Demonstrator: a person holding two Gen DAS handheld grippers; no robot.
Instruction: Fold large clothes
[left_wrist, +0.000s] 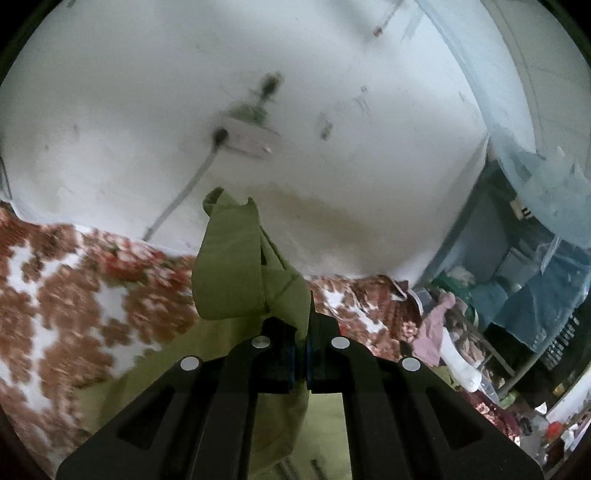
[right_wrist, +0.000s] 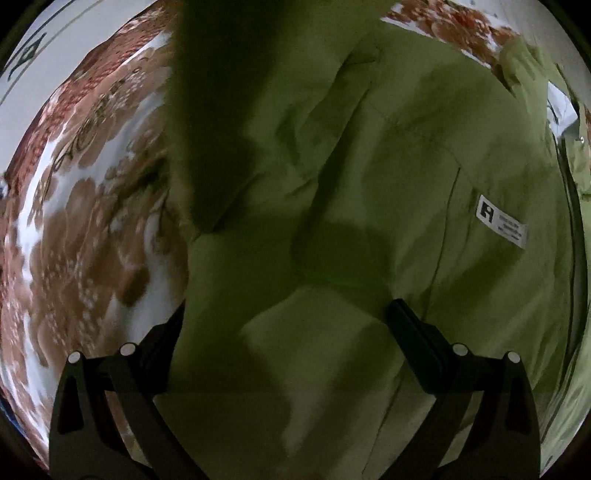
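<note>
The left gripper (left_wrist: 301, 354), clamped on a bunched edge of the olive-green garment (right_wrist: 332, 177) spread on the floral bedspread (left_wrist: 74, 295), should carry it across level while the wide-open, empty right gripper (right_wrist: 288, 325) pins the body flat.

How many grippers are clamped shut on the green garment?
1: the left gripper pinches the green garment before the wall. The right gripper stands open over it.
</note>
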